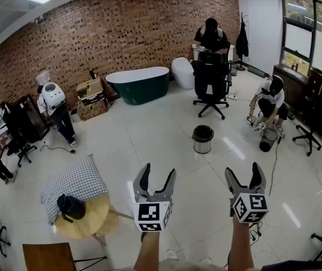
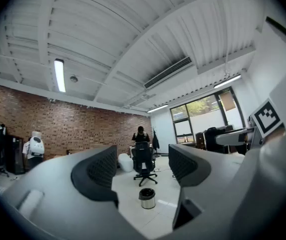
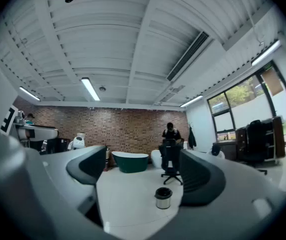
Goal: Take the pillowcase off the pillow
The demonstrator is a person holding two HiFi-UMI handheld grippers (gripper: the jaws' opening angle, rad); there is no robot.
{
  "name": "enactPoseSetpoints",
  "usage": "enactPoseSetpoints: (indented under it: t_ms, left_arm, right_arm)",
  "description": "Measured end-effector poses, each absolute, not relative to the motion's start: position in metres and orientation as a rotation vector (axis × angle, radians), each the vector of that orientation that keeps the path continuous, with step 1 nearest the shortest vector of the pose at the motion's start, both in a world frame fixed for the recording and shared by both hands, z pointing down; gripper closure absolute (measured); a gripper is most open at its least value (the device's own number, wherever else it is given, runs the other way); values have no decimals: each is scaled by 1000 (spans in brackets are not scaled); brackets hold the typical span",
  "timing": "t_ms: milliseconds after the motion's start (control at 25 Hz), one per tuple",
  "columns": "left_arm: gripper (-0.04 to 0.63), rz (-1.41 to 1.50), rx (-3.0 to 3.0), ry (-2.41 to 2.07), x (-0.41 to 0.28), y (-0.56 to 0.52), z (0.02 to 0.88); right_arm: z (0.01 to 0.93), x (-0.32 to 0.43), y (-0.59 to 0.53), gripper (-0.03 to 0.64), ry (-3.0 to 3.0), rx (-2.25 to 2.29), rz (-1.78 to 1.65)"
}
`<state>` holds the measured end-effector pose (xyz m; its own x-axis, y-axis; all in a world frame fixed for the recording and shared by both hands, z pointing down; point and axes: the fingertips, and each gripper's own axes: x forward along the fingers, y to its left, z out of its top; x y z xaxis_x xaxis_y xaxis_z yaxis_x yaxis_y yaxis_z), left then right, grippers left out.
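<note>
Here, left gripper (image 1: 158,174), right gripper (image 1: 243,172) both gaping, empty, checked pillow (image 1: 76,182) well left, seemingly on table (image 1: 97,217)

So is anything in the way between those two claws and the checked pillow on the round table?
Nothing visible. The left gripper and right gripper hang open and empty over the floor, right of the pillow on its round table. A black object sits at the pillow's near edge, outside that path.
</note>
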<state>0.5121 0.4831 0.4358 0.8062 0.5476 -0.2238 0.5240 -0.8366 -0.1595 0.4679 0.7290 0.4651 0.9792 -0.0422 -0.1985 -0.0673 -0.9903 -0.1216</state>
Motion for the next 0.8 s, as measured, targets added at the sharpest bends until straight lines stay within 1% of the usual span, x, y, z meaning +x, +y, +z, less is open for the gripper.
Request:
enactPoseSetpoints:
  t_ms: [240, 400, 560, 680, 800]
  left_arm:
    - [285, 431, -2963, -717, 537, 449, 449]
    - [285, 419, -3023, -454, 569, 405, 483]
    - [287, 384, -2996, -231, 590, 389, 498]
    - [287, 367, -2967, 24, 569, 362, 483]
    - [287, 332, -2940, 306, 517, 350, 474]
  right_arm:
    - [492, 530, 660, 172, 425, -3017, 199]
    - [517, 588, 596, 172, 724, -2970, 220]
    - [538, 644, 559, 172, 974, -2850, 124]
    - [515, 650, 524, 172, 1199, -2748, 150]
    - [498, 627, 492, 172, 1449, -2596, 175]
